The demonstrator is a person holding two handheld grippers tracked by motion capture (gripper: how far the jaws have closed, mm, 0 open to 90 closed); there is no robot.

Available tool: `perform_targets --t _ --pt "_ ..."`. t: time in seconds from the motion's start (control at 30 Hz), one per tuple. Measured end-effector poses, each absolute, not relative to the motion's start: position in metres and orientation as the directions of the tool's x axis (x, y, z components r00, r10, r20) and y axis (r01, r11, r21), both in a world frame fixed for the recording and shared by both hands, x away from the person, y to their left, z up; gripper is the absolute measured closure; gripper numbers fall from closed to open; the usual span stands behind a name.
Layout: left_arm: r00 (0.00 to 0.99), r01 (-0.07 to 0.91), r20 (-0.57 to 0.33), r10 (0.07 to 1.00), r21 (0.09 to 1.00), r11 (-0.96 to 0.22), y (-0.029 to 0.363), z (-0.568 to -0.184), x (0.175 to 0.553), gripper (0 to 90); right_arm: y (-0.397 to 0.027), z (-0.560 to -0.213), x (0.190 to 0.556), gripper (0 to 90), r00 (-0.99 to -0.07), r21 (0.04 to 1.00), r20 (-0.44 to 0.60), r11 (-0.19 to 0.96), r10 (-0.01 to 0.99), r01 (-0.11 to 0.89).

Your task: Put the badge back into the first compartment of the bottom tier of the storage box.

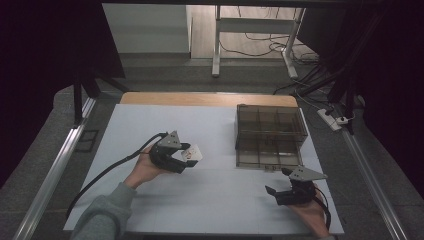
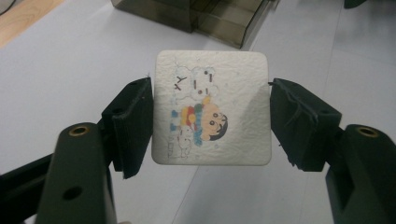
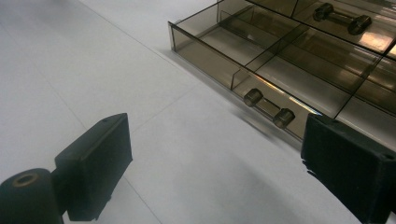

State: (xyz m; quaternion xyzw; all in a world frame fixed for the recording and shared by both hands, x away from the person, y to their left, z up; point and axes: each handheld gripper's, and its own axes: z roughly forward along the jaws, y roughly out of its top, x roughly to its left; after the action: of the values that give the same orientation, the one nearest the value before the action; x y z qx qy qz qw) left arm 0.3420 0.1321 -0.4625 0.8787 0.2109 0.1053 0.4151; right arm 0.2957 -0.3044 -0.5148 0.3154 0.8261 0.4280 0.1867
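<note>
- Gripping a small white square tile [image 2: 211,112] in the left gripper [image 2: 211,123], centre of the left gripper view; both black jaws pressing its 2 opposite edges, closed to the tile's width.
- Showing a printed cartoon on the tile's face: a child in a striped scarf beside a snowman, turned sideways in that view.
- Sitting left of centre in the high view, left gripper [image 1: 184,159] with the tile [image 1: 192,154] poking out toward the right, over the white table cover [image 1: 150,120]; left hand [image 1: 145,169] and grey sleeve [image 1: 102,215] entering from the lower left.
- Resting at the lower right of the high view, right gripper [image 1: 276,185] with jaws spread wide apart and holding nothing; right hand [image 1: 312,215] just behind it.
- Framing bare white cover between the 2 black jaws at the bottom of the right gripper view, right gripper [image 3: 212,163] wide open.
- Standing right of centre in the high view, a smoky translucent drawer box [image 1: 271,122], its lower drawer [image 1: 267,154] pulled out toward the bottom of the frame.
- Showing dividers and a 2-knobbed bar handle [image 3: 268,108] on the open drawer [image 3: 261,60] in the upper right of the right gripper view.
</note>
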Motion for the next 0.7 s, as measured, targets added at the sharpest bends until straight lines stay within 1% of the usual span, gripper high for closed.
perform_targets --t 0.23,0.7 --pt "0.892 0.267 0.030 0.451 0.770 -0.580 0.123 -0.461 0.342 32.9 -0.304 -0.515 0.296 8.2 -0.732 0.825 -0.039 0.435 0.681 0.361" --pt "0.905 0.243 0.035 0.424 0.775 -0.583 0.104 -0.458 0.344 32.9 -0.304 -0.515 0.296 8.2 -0.730 0.825 -0.038 0.434 0.682 0.362"
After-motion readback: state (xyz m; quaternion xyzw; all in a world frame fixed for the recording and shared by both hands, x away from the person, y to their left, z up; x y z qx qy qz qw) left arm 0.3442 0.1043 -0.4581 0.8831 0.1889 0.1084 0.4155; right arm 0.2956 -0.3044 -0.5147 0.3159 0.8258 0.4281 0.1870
